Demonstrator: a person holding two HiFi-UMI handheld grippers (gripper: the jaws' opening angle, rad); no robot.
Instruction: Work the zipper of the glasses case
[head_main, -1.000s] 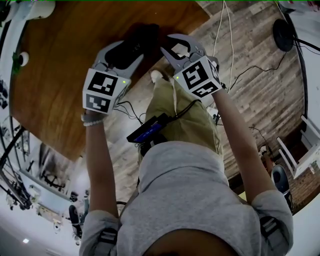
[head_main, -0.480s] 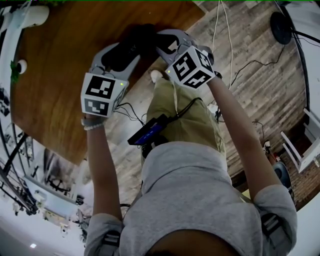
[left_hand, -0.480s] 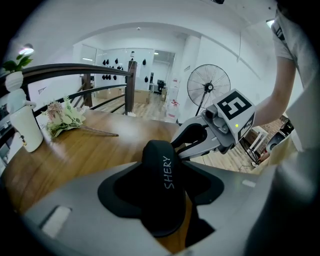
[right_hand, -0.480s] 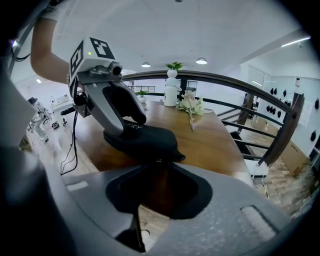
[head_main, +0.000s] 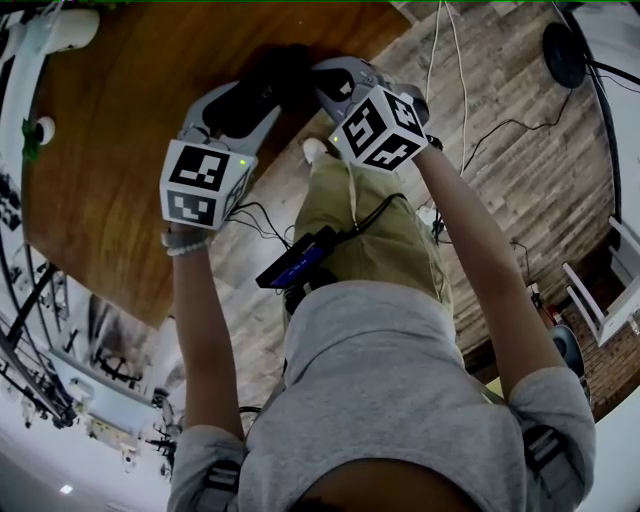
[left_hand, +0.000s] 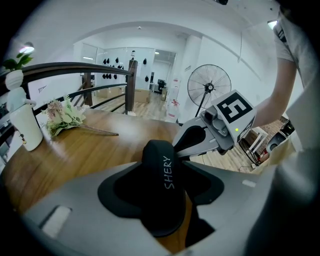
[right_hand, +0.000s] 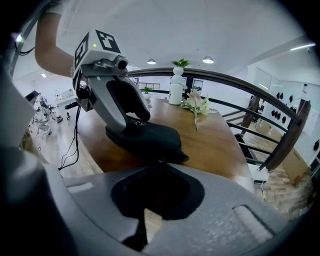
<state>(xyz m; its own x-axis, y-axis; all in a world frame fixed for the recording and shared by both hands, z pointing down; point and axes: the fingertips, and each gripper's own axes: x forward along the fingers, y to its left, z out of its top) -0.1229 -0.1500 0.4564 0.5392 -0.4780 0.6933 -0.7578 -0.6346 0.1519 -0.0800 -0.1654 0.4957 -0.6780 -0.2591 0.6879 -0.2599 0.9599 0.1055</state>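
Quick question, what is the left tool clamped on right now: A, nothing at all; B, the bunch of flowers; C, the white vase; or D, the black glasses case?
D: in the left gripper view the black glasses case sits pinched between the two jaws of the left tool, while the vase and flowers lie far off on the table.

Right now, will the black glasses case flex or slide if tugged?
Black domed glasses case likely semi-rigid: holds its shape between the left gripper jaws. Clamped, it probably won't slide, but might pivot on the glossy wooden table.
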